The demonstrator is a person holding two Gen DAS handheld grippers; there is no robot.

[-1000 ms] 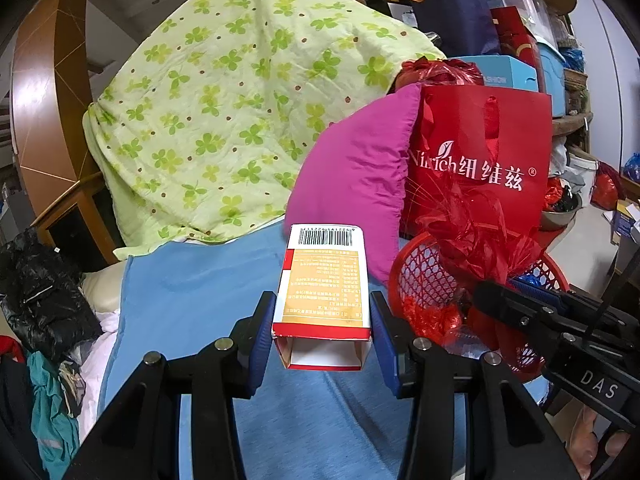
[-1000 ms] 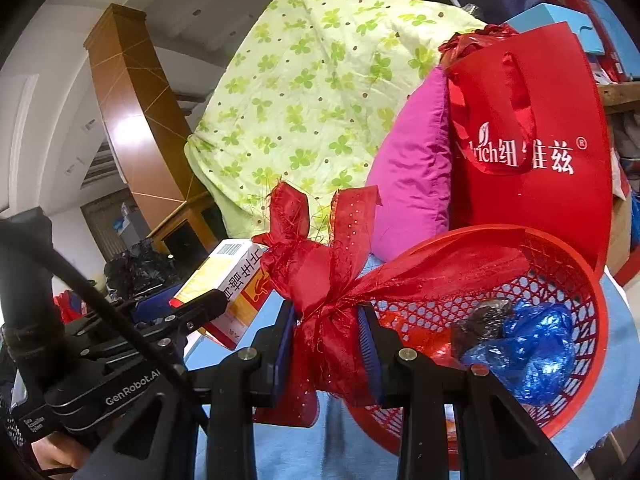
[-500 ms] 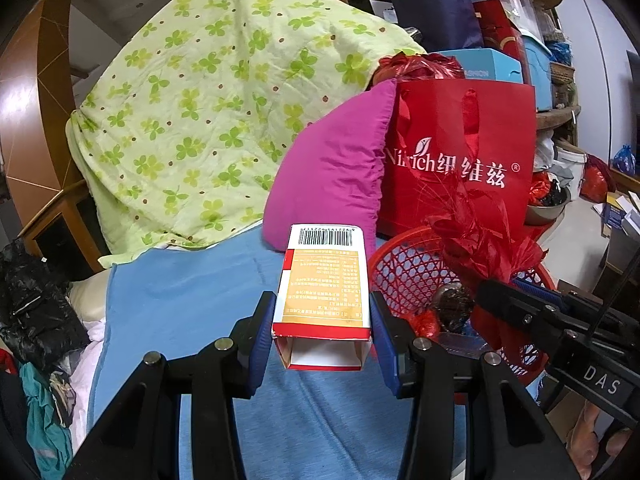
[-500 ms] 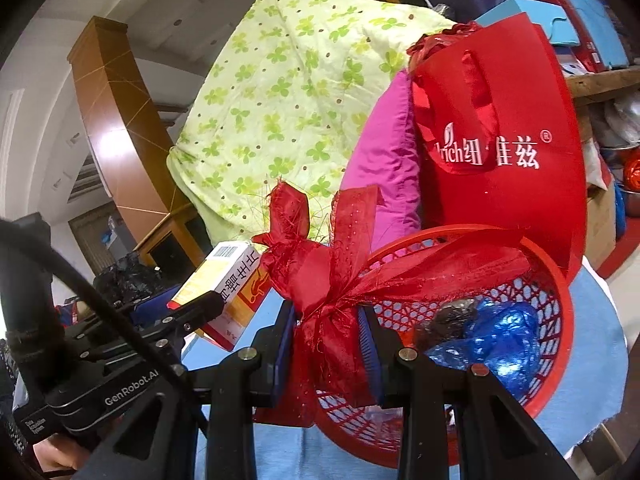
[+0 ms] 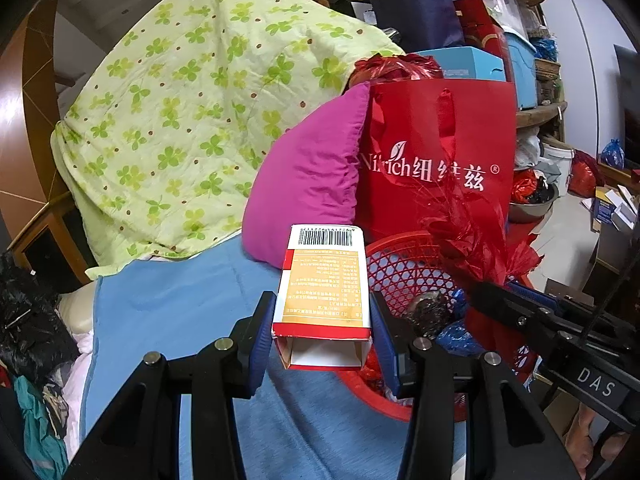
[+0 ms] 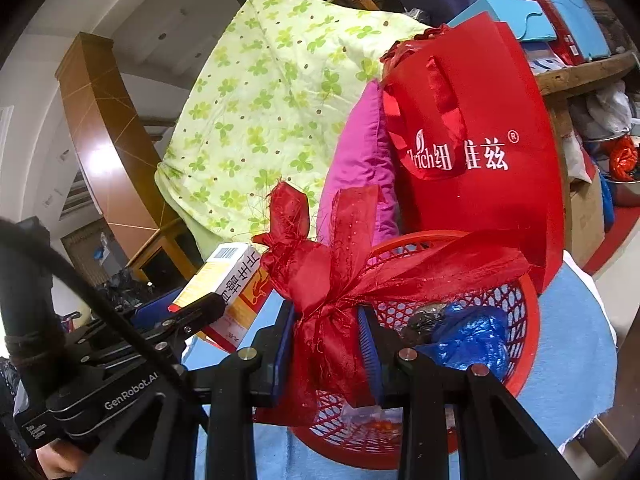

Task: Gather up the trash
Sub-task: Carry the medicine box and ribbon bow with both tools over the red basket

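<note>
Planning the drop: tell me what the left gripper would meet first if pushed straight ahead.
Likely the magenta pillow: the left gripper, shut on the empty box, points at its lower edge. The red basket sits just right of that line; depth is unclear.

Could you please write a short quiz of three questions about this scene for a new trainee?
1. True or false: the left hand-held gripper grips a carton whose near end is open.
2. What does the right hand-held gripper hold? A) red ribbon B) blue bag C) pillow
3. Fill in: the blue bag lies in the red ____.

Key: 1 true; 2 A; 3 basket.
</note>
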